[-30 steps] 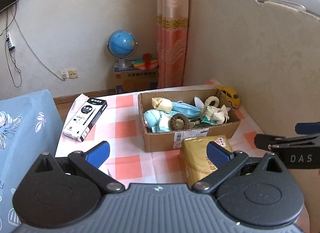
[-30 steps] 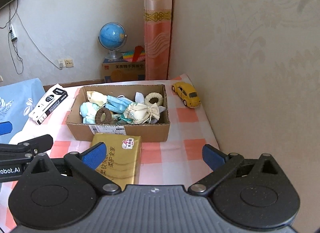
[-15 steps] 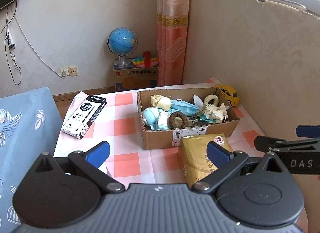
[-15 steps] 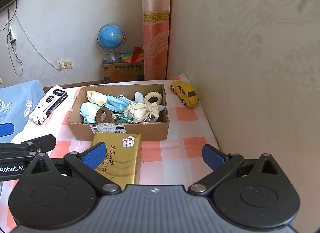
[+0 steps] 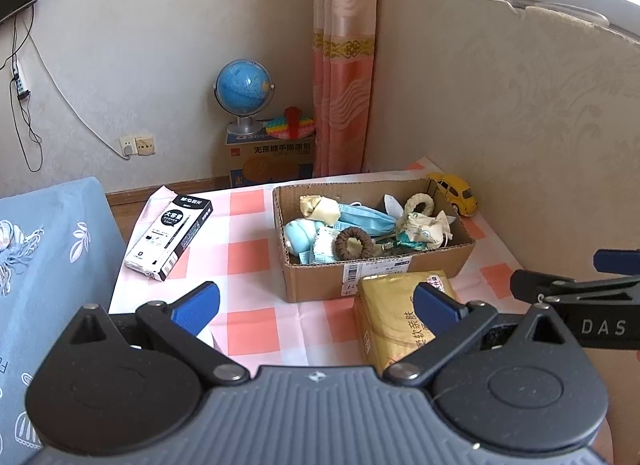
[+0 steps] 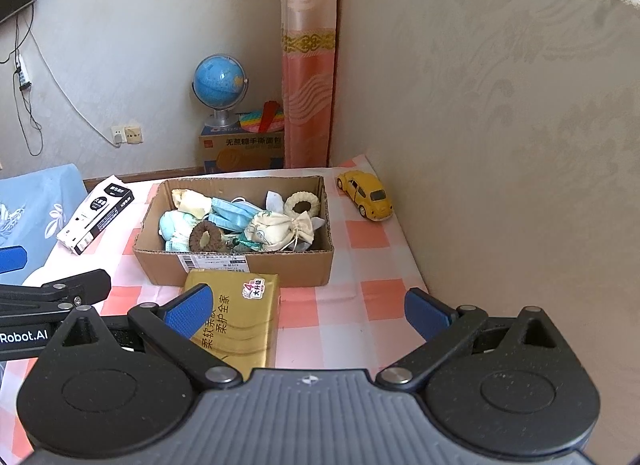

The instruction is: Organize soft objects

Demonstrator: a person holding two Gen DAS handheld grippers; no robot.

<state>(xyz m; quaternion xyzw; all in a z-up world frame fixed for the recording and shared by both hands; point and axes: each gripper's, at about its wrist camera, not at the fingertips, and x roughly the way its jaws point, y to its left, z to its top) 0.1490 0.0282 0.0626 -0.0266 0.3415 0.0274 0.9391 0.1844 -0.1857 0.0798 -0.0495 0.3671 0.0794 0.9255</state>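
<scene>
A plain room corner frames everything: pale walls, a striped pink curtain (image 5: 344, 65), and a blue globe (image 5: 243, 87) on a printed carton on the floor behind. On the right a tall patterned panel (image 6: 500, 125) closes off that side. In front lies the surface (image 6: 374, 307), covered with a pink-and-white checked cloth.

On it, the largest thing is the open cardboard box (image 6: 256, 265), set with its long side crosswise to both grippers. It already holds the soft objects: blue face masks (image 6: 234, 211), a cream drawstring pouch (image 6: 276, 227), a brown scrunchie (image 6: 205, 236), a cream scrunchie (image 6: 302, 203) and a pale cloth bundle (image 6: 192, 201). Touching the box's near wall is the gold tissue pack (image 6: 236, 315), the only soft item outside the box; its long axis runs away from the grippers, toward the box.

The pack lies ahead of the right gripper (image 6: 306, 307), toward its left finger, and ahead-right of the left gripper (image 5: 316, 305); the right one looks better lined up, though either could reach it. Both have their fingers spread wide, grasping nothing. A grasp would probably go across the pack's short width.

Off to the sides sit a black-and-white pen box (image 5: 170, 235) and a yellow toy car (image 6: 365, 195), both hard and likely left alone.
</scene>
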